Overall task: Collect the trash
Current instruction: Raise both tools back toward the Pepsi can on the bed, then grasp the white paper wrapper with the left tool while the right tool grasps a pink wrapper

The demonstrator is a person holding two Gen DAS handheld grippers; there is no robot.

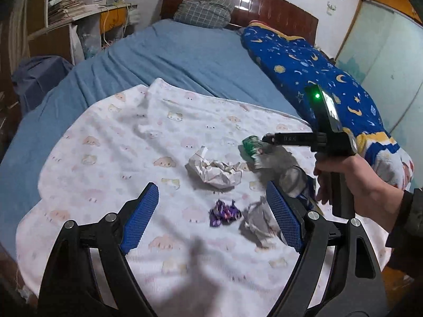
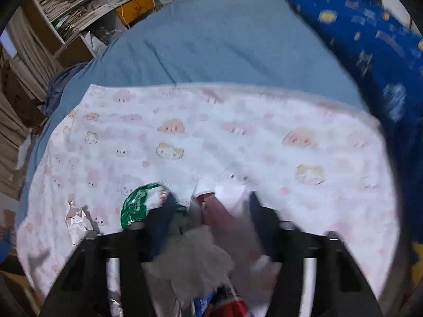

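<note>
Trash lies on a white cartoon-print cloth (image 1: pixel 111 158) on the bed. In the left wrist view I see a crumpled white paper (image 1: pixel 214 171), a purple candy wrapper (image 1: pixel 224 212), a grey crumpled paper (image 1: pixel 260 223) and a green-and-white wrapper (image 1: pixel 251 146). My left gripper (image 1: pixel 211 219) is open, low over the purple wrapper. My right gripper (image 1: pixel 267 139) reaches in from the right, its tip at the green wrapper. In the blurred right wrist view the right gripper (image 2: pixel 208 211) is open, the green wrapper (image 2: pixel 137 204) by its left finger, white and clear plastic trash (image 2: pixel 201 261) between its fingers.
A blue sheet (image 1: pixel 185 55) covers the bed. A dark blue star-print quilt (image 1: pixel 317 74) lies along the right side. A checked pillow (image 1: pixel 203 9) rests against the wooden headboard (image 1: pixel 264 2). Shelves with books (image 1: pixel 74 0) stand at the left.
</note>
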